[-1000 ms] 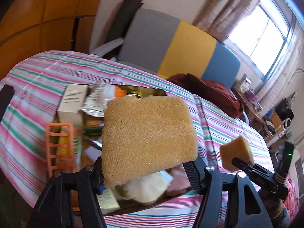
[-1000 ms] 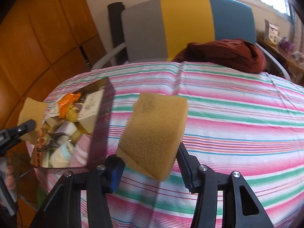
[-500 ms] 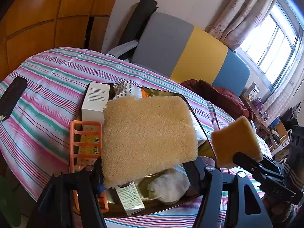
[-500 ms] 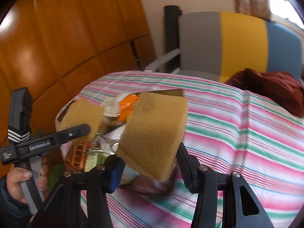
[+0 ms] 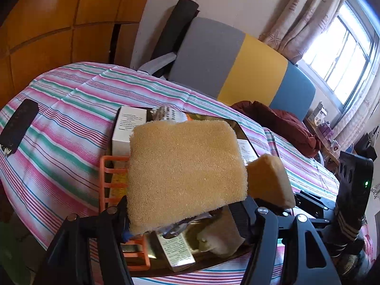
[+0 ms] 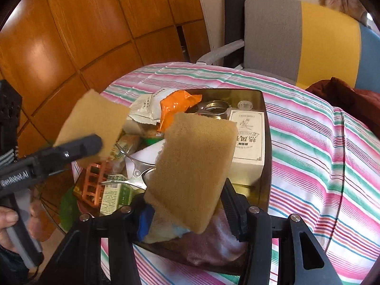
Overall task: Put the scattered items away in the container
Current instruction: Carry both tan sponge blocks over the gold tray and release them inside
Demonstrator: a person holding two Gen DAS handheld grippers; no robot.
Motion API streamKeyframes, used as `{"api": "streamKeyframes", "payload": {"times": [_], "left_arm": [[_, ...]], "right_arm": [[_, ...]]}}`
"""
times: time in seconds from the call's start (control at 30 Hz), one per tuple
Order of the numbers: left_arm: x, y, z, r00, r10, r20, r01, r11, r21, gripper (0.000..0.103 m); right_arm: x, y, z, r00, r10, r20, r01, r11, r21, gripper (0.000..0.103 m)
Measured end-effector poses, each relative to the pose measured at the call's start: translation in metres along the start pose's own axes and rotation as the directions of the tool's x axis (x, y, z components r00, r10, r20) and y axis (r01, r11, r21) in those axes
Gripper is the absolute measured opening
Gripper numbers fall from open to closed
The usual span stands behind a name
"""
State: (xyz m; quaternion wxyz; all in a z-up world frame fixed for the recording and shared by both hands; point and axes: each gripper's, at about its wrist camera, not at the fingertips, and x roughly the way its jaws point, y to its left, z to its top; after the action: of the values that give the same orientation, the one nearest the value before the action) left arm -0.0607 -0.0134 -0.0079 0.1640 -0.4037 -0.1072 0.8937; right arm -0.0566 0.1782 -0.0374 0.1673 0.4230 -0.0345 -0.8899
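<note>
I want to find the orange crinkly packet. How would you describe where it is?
Look at the striped tablecloth, then the dark tray full of things on it. At the tray's far end lies the orange packet, beside a white wrapper; it is the only bright orange crumpled bag there.

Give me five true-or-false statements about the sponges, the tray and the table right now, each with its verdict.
1. Each gripper holds a sponge. True: the left gripper grips one sponge, the right gripper another sponge.
2. The tray is empty. False: it is crowded with boxes, packets and other items.
3. An orange packet lies in the tray. True.
4. The tablecloth is plain white. False: it is striped pink, green and white.
5. The white box sits outside the tray on the cloth. False: it lies inside, against the tray's wall.
</note>
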Motion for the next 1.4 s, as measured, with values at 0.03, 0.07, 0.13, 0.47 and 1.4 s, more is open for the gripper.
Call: {"api": "streamKeyframes", "payload": {"times": [0.03, 0.07, 0.13, 0.47, 1.4], "left_arm": [[0.000, 0.001, 0.000, 1.000, 0.004, 0.001, -0.004, 1.000, -0.002, 0.066], [0.001, 0.003, 0.001, 1.000, 0.007, 0.000, -0.007, 1.000, -0.004, 0.066], [0.002, 0.002, 0.002, 1.000, 0.010, -0.002, -0.010, 1.000, -0.005, 0.066], [0.007, -0.010, 0.013, 1.000, -0.005, -0.008, 0.005, 0.998, 0.058, 0.066], [0.060, -0.043, 0.020, 0.989, -0.023, -0.144, 0.047, 0.985, 0.163, 0.083]], "right_arm": [[0.002, -0.001, 0.000, 1.000, -0.006, -0.001, 0.006, 1.000, -0.001, 0.052], [0.004, -0.002, -0.001, 1.000, -0.017, -0.001, 0.017, 1.000, 0.000, 0.052], [0.010, -0.007, 0.000, 0.999, -0.036, -0.004, 0.036, 0.999, 0.010, 0.052], [0.030, -0.020, -0.015, 0.998, -0.011, -0.056, 0.014, 0.999, 0.048, 0.050], [0.015, -0.020, -0.022, 1.000, 0.025, -0.012, -0.023, 0.994, 0.109, 0.067]]}}
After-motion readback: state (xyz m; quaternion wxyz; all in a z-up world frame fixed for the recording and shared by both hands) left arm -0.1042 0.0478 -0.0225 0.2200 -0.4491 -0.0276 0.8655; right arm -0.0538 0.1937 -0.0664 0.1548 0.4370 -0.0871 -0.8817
